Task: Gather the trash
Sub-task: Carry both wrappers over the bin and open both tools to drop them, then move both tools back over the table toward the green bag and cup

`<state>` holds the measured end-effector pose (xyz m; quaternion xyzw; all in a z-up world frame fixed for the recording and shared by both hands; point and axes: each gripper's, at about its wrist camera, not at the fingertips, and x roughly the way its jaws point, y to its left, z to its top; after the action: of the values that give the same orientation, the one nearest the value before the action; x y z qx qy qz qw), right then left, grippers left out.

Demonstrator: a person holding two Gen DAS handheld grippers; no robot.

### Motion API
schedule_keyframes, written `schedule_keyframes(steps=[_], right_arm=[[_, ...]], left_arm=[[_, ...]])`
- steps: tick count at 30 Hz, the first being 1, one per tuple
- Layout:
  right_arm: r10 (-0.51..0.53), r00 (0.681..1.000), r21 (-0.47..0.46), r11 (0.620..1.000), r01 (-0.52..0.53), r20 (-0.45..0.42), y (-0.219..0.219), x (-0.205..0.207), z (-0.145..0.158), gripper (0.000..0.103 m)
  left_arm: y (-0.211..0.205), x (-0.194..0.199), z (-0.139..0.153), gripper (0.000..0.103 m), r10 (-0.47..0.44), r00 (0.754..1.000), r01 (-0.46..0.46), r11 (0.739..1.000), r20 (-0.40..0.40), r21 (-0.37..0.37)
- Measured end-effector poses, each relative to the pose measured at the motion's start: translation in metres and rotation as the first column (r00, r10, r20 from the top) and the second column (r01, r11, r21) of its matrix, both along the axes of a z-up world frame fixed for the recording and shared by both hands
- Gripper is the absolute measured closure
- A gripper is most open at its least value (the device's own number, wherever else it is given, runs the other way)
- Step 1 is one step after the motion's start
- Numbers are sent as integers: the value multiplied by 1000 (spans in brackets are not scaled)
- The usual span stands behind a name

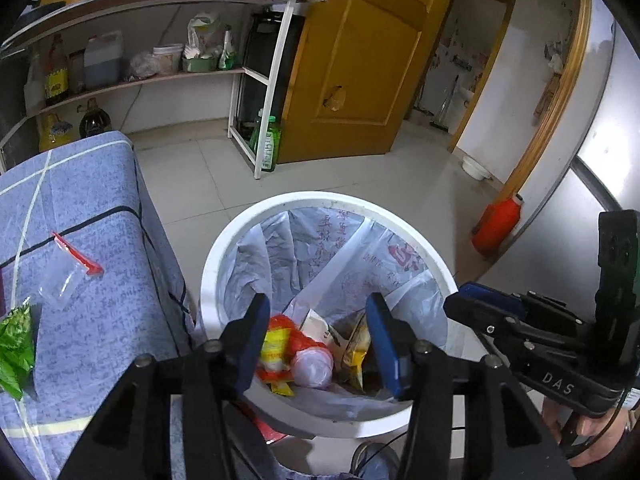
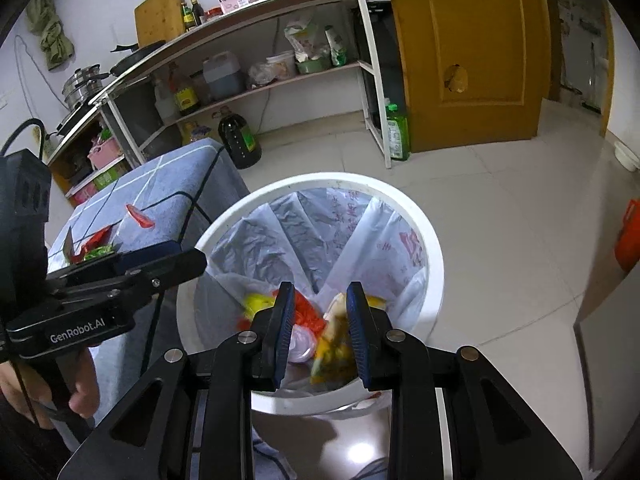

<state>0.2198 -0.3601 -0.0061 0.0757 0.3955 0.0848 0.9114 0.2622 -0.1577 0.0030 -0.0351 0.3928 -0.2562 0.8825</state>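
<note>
A white trash bin (image 1: 224, 256) lined with a white plastic bag stands on the floor beside a blue-covered table (image 1: 80, 208); it also shows in the right wrist view (image 2: 434, 248). Wrappers (image 1: 280, 348) lie in its bottom. My left gripper (image 1: 316, 340) is open and empty over the bin. My right gripper (image 2: 318, 328) is open over the bin, and a blurred yellow wrapper (image 2: 334, 348) is between its fingers, falling in. On the table lie a clear zip bag with a red strip (image 1: 72, 272) and a green wrapper (image 1: 16, 352).
A shelf rack (image 1: 256, 80) with bottles and jars stands behind. A green bottle (image 1: 270, 144) stands by its leg. A yellow door (image 1: 360, 60) is behind the bin. A red container (image 1: 498, 224) sits by the wall at right.
</note>
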Motion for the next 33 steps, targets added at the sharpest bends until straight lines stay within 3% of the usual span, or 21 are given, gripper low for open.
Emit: schedule_keyframes(steps=[11,20,33], right_arm=[[79,994,17,997,-81,69,31,-7,23,75],[166,981,16,986,-168,96,76,-7,34,75],[311,945,-14,950,-311,103,148,-5,37,75]], left_arm=[[38,-23,25,51,50,997,-47,998,64,-47],[90,-42,36,51,148,984,-144,988,100,-48],[177,-54,28,51,321,943,-319,947,86,-33]])
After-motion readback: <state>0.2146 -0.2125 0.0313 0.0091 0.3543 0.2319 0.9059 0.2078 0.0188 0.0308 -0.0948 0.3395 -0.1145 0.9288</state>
